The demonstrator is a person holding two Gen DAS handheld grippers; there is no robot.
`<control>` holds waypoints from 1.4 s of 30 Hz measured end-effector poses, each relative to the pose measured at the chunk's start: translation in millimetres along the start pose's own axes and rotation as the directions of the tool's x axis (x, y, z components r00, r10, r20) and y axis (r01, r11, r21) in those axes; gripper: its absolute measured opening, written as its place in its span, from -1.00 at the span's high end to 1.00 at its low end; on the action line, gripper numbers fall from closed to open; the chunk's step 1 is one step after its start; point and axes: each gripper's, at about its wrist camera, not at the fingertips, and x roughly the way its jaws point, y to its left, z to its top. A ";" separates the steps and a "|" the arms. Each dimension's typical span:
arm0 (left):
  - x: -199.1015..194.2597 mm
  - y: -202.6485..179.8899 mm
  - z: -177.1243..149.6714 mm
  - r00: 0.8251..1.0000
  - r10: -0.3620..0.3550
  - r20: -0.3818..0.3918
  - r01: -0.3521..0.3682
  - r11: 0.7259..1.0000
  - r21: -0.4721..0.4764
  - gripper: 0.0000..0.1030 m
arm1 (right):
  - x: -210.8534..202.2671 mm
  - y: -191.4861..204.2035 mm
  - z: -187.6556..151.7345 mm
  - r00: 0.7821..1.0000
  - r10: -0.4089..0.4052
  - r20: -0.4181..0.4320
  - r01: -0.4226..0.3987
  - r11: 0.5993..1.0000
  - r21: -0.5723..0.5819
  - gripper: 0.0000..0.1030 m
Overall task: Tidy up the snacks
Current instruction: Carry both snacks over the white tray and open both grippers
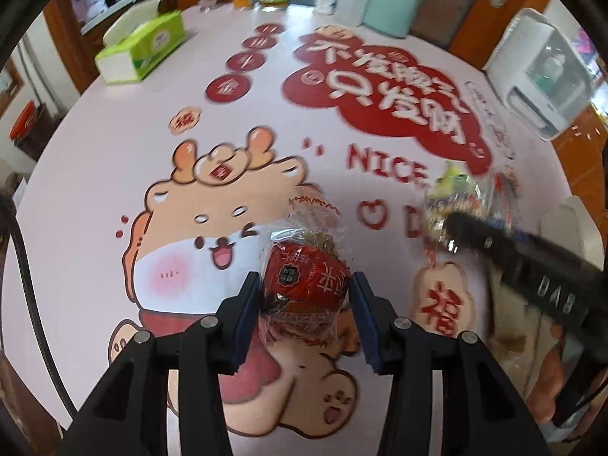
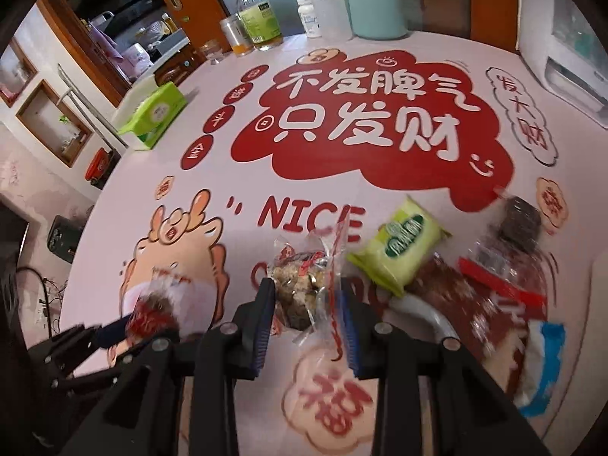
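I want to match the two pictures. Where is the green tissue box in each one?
Left wrist view: the green tissue box sits upper left, near the table's far edge.
Right wrist view: the green tissue box sits at mid-left, by the table edge.
Shared landmark: the red cloud sign.

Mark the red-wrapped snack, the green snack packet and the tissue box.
red-wrapped snack (image 1: 304, 279), left wrist view, red label.
green snack packet (image 2: 399, 245), right wrist view, front face.
tissue box (image 1: 142, 47), left wrist view, green top.

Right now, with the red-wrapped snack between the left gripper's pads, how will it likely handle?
The red-wrapped snack probably weighs little. Its glossy film could slip against the left gripper. The crinkled clear end looks floppy, so it may sag or twist rather than stay rigid.
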 end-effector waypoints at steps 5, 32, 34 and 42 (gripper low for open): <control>-32.9 -33.4 -7.3 0.999 -0.034 0.037 0.032 0.997 0.071 0.12 | -38.8 -10.3 -27.7 1.000 -0.004 0.012 0.004 1.000 0.003 0.37; -128.6 -352.5 -91.5 0.942 -0.332 0.040 0.253 0.786 0.564 0.11 | -291.4 -213.1 -181.9 0.897 -0.380 0.227 0.284 0.888 0.362 0.36; -127.7 -364.4 -97.2 0.943 -0.332 0.027 0.257 0.778 0.574 0.11 | -298.6 -229.1 -189.5 0.881 -0.420 0.219 0.317 0.866 0.387 0.36; -106.6 -392.3 -105.6 0.954 -0.298 -0.030 0.257 0.764 0.592 0.11 | -286.6 -273.9 -192.7 0.872 -0.462 0.161 0.365 0.833 0.415 0.36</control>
